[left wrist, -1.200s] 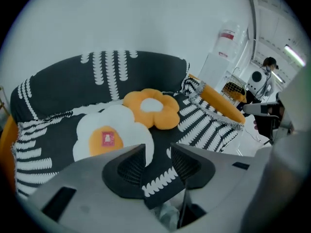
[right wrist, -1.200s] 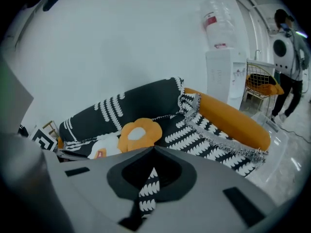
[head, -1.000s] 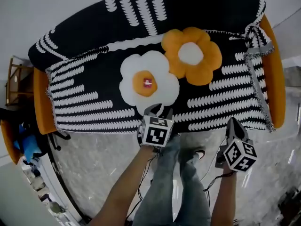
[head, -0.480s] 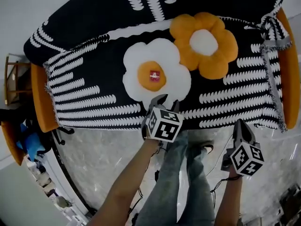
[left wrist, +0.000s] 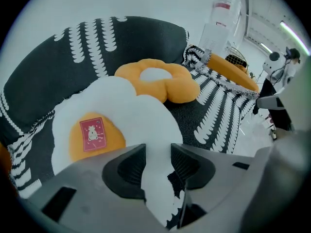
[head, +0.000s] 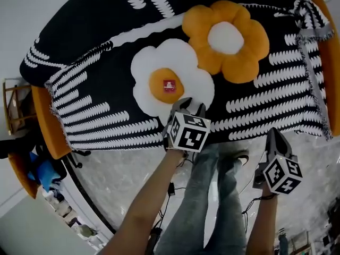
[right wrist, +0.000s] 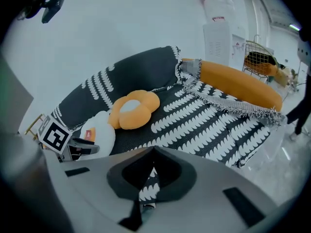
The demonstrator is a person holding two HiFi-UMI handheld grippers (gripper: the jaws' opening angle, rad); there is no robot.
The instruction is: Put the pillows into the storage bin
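Two pillows lie touching on a sofa [head: 90,31]: left pillow [head: 170,84] nearer, right pillow [head: 226,39] further back. Left tool [head: 192,106] is at the left pillow's near edge; right tool [head: 273,137] is well right, before the sofa.

The left tongs [head: 192,106] point steeply down ahead of the body, jaws standing apart (a clear gap shows between them), carried on an outstretched bare left forearm [head: 146,203]. The right tongs [head: 274,134] sit nearer the body, jaws closed tip to tip, above the right forearm [head: 259,224].
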